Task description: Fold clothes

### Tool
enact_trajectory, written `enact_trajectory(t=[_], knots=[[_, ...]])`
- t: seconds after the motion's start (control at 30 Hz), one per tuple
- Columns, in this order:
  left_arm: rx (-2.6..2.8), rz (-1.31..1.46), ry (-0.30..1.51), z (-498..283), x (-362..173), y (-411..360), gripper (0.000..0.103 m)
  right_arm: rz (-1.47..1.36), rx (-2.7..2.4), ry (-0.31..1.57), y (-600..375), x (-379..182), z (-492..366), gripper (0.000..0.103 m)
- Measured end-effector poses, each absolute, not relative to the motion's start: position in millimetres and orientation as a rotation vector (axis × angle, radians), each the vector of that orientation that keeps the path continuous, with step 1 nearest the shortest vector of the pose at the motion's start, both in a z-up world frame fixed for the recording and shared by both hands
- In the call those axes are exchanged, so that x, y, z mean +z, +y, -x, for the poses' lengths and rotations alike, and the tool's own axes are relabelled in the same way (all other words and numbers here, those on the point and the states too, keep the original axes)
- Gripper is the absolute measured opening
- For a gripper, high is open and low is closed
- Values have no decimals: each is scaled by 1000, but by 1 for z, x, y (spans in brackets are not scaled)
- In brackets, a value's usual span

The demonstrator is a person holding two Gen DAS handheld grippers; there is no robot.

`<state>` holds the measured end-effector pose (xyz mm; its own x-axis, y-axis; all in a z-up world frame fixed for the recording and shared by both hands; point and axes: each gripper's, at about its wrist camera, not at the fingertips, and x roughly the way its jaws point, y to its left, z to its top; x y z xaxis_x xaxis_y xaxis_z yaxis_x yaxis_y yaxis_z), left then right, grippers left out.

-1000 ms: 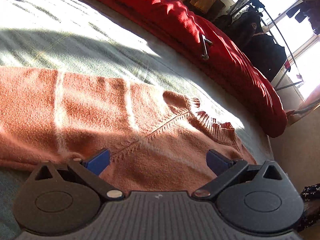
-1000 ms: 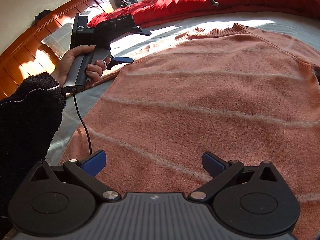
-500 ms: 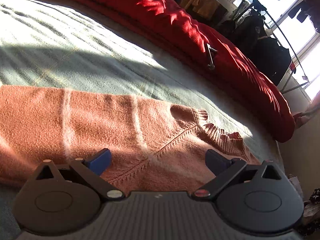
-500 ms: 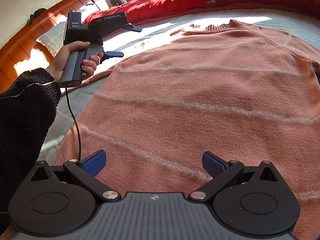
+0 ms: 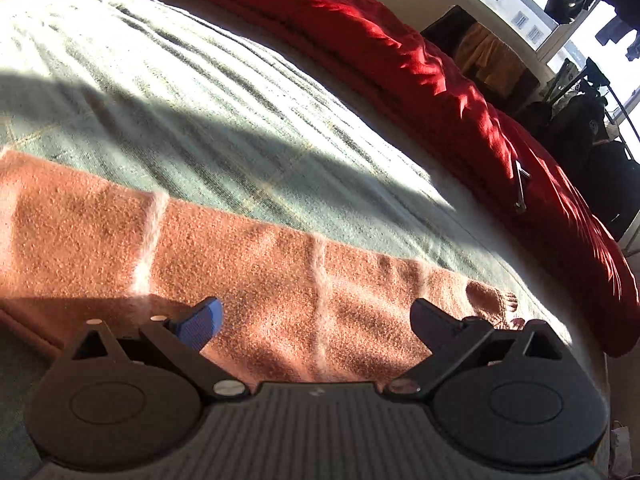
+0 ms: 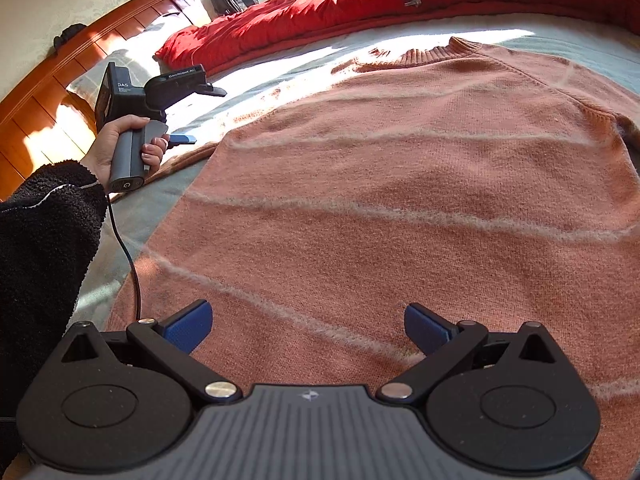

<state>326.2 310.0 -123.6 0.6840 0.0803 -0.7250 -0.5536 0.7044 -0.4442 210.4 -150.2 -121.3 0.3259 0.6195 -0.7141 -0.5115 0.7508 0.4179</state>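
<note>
A salmon-pink knit sweater (image 6: 400, 184) with thin white stripes lies flat on the bed, collar (image 6: 440, 50) at the far end. Its left sleeve (image 5: 240, 264) stretches across the left wrist view. My left gripper (image 5: 316, 320) hovers open just above that sleeve, nothing between its blue pads. In the right wrist view the left gripper (image 6: 200, 114) shows at the sweater's left edge, held by a hand (image 6: 120, 140) in a black fleece sleeve. My right gripper (image 6: 308, 326) stands open over the sweater's lower body, holding nothing.
The bed has a pale green cover (image 5: 200, 100). A red duvet (image 5: 400, 52) is bunched along the far side with a small metal item (image 5: 520, 192) on it. A wooden headboard (image 6: 60, 76) and pillow lie left; dark clothes hang by the window (image 5: 592, 140).
The left gripper has slid leftward along the sleeve, away from the collar, which has left its view. The right gripper has barely moved. Both stayed open.
</note>
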Motion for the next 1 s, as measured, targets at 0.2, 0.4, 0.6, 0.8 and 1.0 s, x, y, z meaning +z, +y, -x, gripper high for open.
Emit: enact_trajectory(t=[0.2,0.4,0.6,0.8,1.0], knots=[[570,635,710,-297,-118,336,99,-114,739,1001,-148,-124,-211,103],[319,764,724,-318,-108,317,99,-116,734,1001,-147,-126,-212,103],[141,773,737,-372,-118,275,100,-87,735,1002,-142,-131,-212,103],[184,762,745,-404,-140,277,100,-91,754,998,-141,-138,-217,103],[196,781,704,-387,-126,285,99,-86,753,985,-139,-139,-217,103]])
